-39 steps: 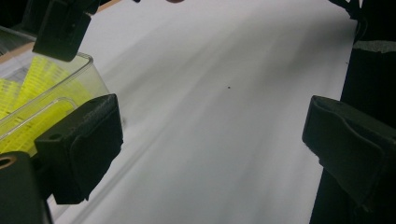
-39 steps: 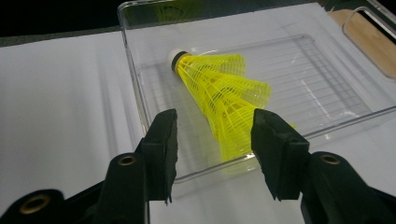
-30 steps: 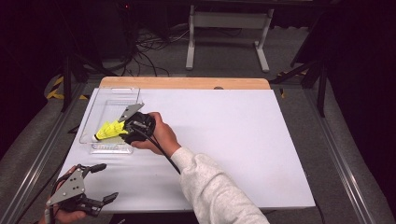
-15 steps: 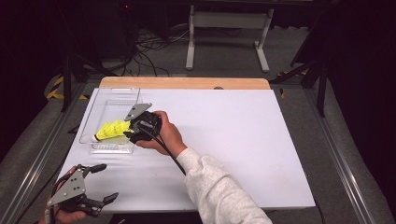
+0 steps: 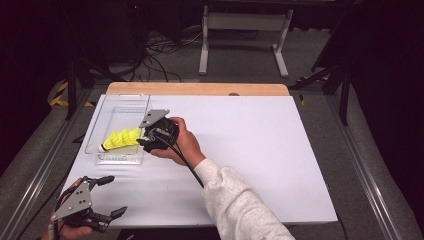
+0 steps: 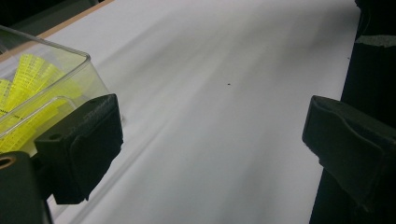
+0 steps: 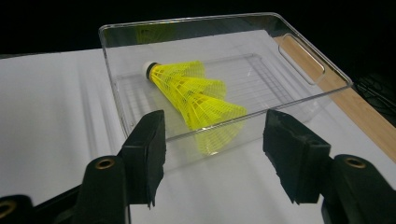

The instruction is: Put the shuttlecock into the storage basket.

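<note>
A stack of yellow shuttlecocks (image 5: 120, 139) (image 7: 191, 93) (image 6: 28, 79) lies on its side in a clear plastic tray (image 5: 122, 96) (image 7: 303, 56) (image 6: 70, 51) at the table's left. My right gripper (image 5: 142, 140) (image 7: 215, 140) is just outside the tray's near-right wall, pointing at the shuttlecocks. Its jaws have just been opening, and they stand open with nothing between them. My left gripper (image 5: 114, 196) (image 6: 210, 140) rests open at the front left corner over bare white surface, nothing in its jaws.
The white tabletop (image 5: 260, 150) stretches wide to the right of the tray. A wooden strip (image 5: 200, 89) runs along the far edge. Behind the table, cables and a metal stand (image 5: 240, 30) are on the floor.
My right gripper has drawn back a little to the right, away from the tray, and its jaws have spread wider. The shuttlecocks stay in the tray. The left gripper has not moved.
</note>
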Available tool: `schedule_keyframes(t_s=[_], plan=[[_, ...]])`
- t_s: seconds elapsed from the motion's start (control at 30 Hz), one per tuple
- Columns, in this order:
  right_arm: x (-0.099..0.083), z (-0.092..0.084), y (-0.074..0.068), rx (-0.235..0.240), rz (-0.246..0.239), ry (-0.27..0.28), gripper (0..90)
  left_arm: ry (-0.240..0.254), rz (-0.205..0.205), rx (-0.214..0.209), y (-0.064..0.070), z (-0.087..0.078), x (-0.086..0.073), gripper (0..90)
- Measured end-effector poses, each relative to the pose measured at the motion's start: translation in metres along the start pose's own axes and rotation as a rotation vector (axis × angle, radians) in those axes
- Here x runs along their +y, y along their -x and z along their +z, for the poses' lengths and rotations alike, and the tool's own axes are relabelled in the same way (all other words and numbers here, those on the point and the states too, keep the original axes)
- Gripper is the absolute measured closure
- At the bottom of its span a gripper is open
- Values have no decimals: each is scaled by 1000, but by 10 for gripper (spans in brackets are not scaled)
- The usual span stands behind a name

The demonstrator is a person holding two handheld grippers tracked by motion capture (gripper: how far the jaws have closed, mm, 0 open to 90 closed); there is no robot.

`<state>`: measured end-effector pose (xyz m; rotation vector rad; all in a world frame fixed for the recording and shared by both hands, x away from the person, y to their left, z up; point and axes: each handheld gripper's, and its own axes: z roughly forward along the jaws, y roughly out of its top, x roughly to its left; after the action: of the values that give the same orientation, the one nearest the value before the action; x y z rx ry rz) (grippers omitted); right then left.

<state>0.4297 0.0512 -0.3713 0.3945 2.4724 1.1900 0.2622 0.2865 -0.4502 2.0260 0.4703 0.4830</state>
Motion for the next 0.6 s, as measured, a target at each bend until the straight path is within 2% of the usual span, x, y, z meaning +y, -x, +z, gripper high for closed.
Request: schedule_keyframes(t_s=[0.4, 0.6], plan=[[-3, -11, 5, -34, -9, -4, 362, -3, 4, 0, -1, 1, 0, 60], [-7, -19, 9, -61, -4, -7, 289, -4, 1, -1, 0, 1, 0, 61]])
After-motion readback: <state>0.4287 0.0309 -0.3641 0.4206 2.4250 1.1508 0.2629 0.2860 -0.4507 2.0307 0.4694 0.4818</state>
